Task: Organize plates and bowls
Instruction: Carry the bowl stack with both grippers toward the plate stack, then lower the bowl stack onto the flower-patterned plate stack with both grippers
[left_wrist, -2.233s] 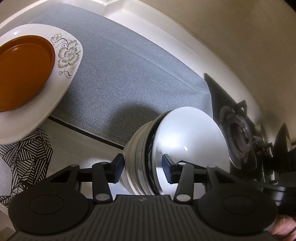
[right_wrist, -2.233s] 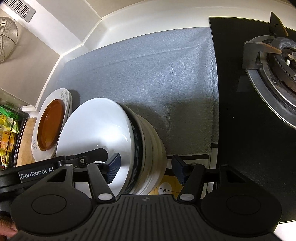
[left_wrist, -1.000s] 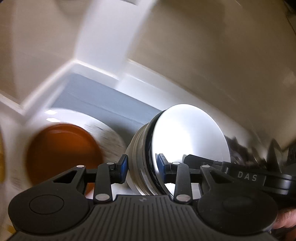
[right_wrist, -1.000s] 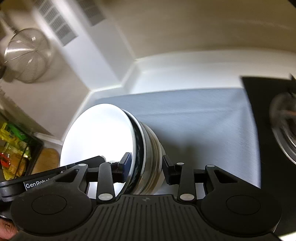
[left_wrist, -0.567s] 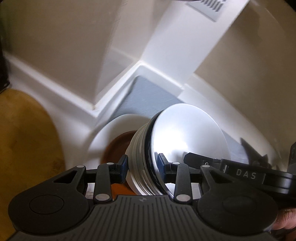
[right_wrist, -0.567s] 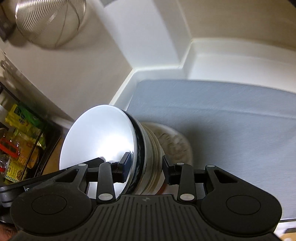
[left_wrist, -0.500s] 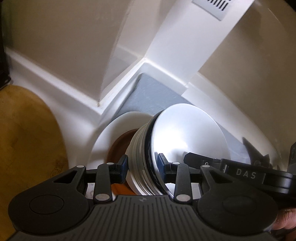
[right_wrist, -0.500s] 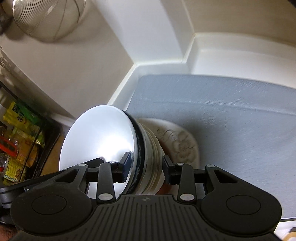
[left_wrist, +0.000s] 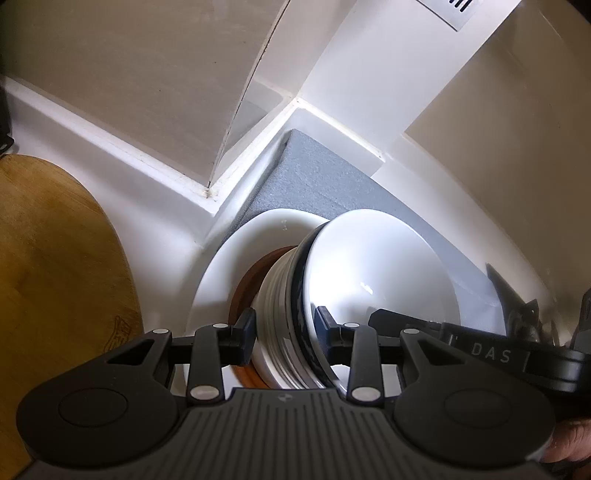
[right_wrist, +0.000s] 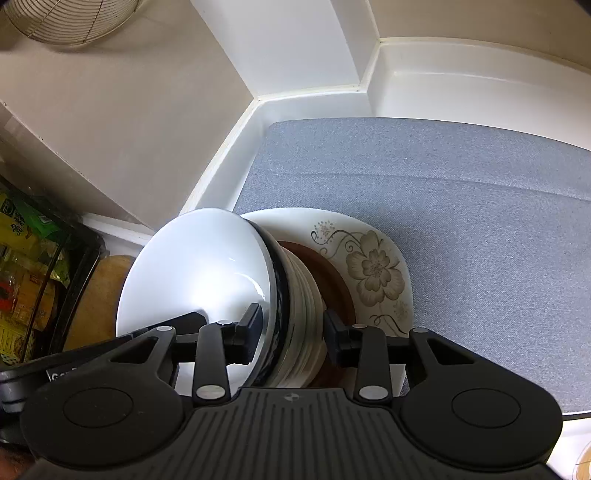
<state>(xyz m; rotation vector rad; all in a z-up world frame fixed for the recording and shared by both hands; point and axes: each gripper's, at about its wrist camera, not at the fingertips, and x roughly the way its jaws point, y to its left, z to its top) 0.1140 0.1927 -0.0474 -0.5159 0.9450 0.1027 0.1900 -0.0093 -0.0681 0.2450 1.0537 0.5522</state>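
Note:
A stack of nested white bowls (left_wrist: 373, 280) (right_wrist: 207, 273), with a dark-rimmed one among them, is held between both grippers. My left gripper (left_wrist: 284, 334) is shut on the stack's rim on one side. My right gripper (right_wrist: 293, 334) is shut on the rim on the opposite side. The stack sits over a brown plate (left_wrist: 251, 280) (right_wrist: 332, 277) that lies on a white flower-patterned plate (left_wrist: 229, 266) (right_wrist: 373, 266). I cannot tell whether the stack touches the brown plate.
A grey mat (right_wrist: 461, 192) (left_wrist: 325, 181) covers the counter under the plates, up to the white wall corner (right_wrist: 258, 99). A wooden board (left_wrist: 55, 266) lies to the left. A black rack with packets (right_wrist: 33, 266) stands beyond it. A stove (left_wrist: 524, 314) shows at right.
Both grippers closed on the bowl stack, lifted it off the mat and carried it left toward the corner. It now sits lower, over the brown plate on the flowered plate.

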